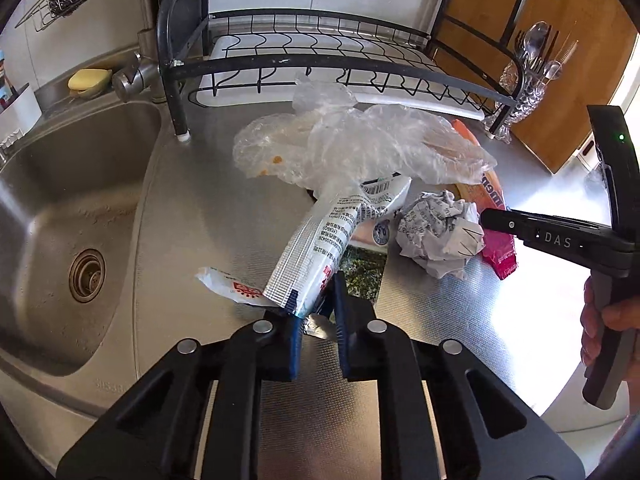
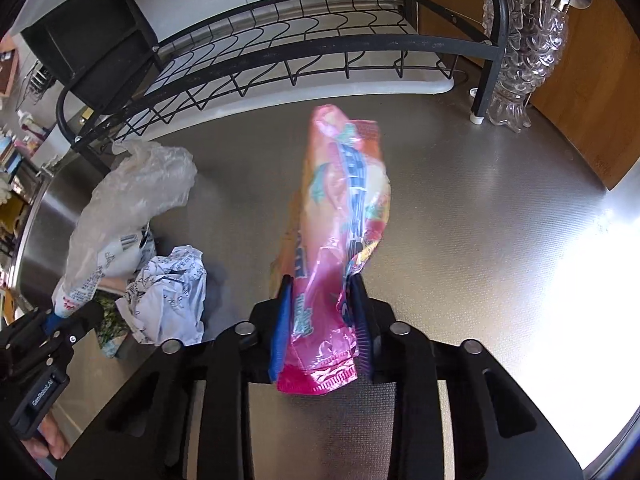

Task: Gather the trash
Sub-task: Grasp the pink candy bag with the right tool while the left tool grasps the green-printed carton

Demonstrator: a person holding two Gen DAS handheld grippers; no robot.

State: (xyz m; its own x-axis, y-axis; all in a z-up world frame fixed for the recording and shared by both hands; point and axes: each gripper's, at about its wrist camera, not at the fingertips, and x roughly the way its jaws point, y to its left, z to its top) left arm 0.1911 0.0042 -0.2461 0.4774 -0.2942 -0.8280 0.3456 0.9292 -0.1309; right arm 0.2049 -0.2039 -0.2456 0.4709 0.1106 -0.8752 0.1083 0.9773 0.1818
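My left gripper [image 1: 316, 312] is shut on the end of a silver-and-white printed wrapper [image 1: 320, 248] that sticks up and away from it; it also shows in the right wrist view [image 2: 86, 280]. A crumpled clear plastic bag [image 1: 352, 146] lies over the wrapper's far end. A crumpled paper ball [image 1: 440, 232] lies to the right on the steel counter [image 1: 224, 208]. My right gripper [image 2: 320, 316] is shut on a pink and orange snack wrapper [image 2: 344, 216], held above the counter. The right gripper also shows in the left wrist view [image 1: 486, 220].
A steel sink [image 1: 68, 216] lies left, with a yellow soap bar [image 1: 90, 80] behind it. A black wire dish rack [image 1: 328, 60] stands at the back. A glass cutlery holder [image 2: 524, 44] stands at the back right. A green-patterned packet [image 1: 364, 276] lies under the trash pile.
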